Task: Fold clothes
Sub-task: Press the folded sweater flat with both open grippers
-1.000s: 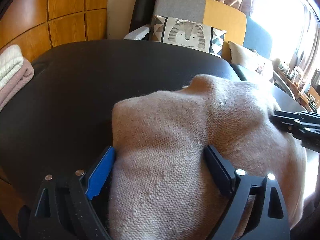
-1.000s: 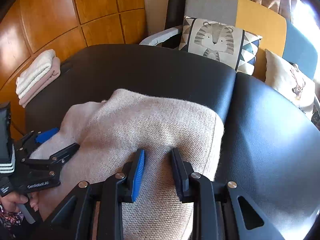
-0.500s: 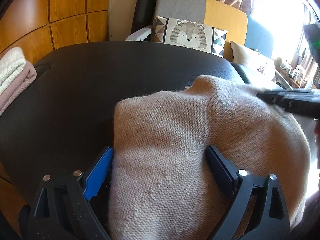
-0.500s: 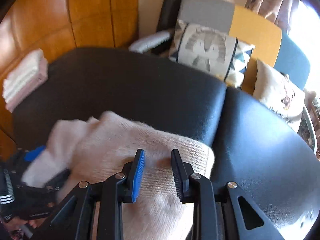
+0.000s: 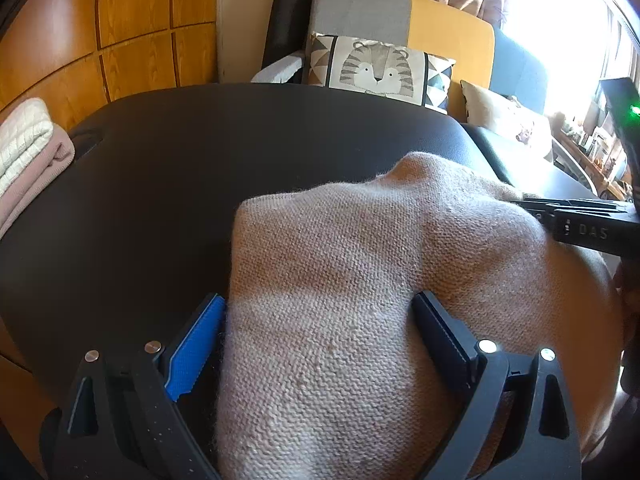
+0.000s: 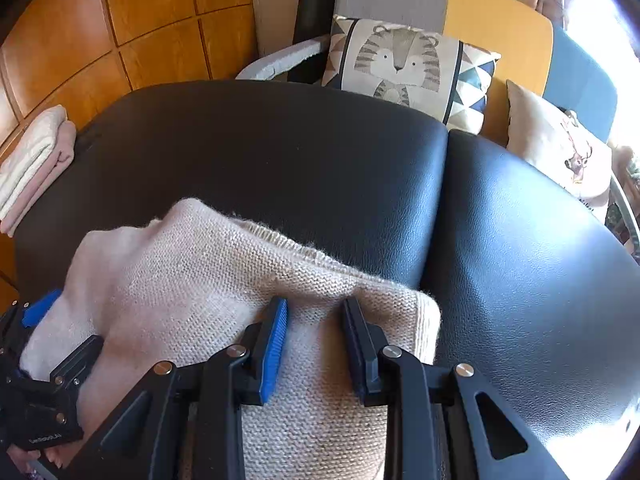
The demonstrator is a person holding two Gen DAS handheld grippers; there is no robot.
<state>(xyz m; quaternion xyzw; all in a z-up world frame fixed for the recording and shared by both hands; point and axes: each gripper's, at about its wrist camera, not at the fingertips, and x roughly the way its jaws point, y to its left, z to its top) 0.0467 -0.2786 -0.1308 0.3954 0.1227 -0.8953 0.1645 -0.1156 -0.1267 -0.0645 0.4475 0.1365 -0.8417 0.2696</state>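
Observation:
A beige knit sweater (image 5: 340,264) lies bunched on a black leather surface (image 5: 180,184). My left gripper (image 5: 320,320) has its jaws set wide, with the thick bundle pinched between the blue pad and the black pad. In the right wrist view the same sweater (image 6: 180,280) runs from the left gripper (image 6: 60,332) at lower left to my right gripper (image 6: 316,320). The right gripper holds a raised fold near the sweater's right edge, and its jaws are opening slightly. From the left wrist view, the right gripper (image 5: 560,216) reaches in from the right edge over the sweater.
A folded stack of white and pink clothes (image 6: 36,160) sits at the far left edge of the black surface. A seam (image 6: 444,200) splits the surface into two pads. Tiger cushion (image 6: 400,64) and deer cushion (image 6: 560,152) rest on chairs behind, with wood panelling on the left.
The right gripper has shifted a little across and down with its fold, and the sweater between the two grippers has bunched up. The left gripper has stayed in place.

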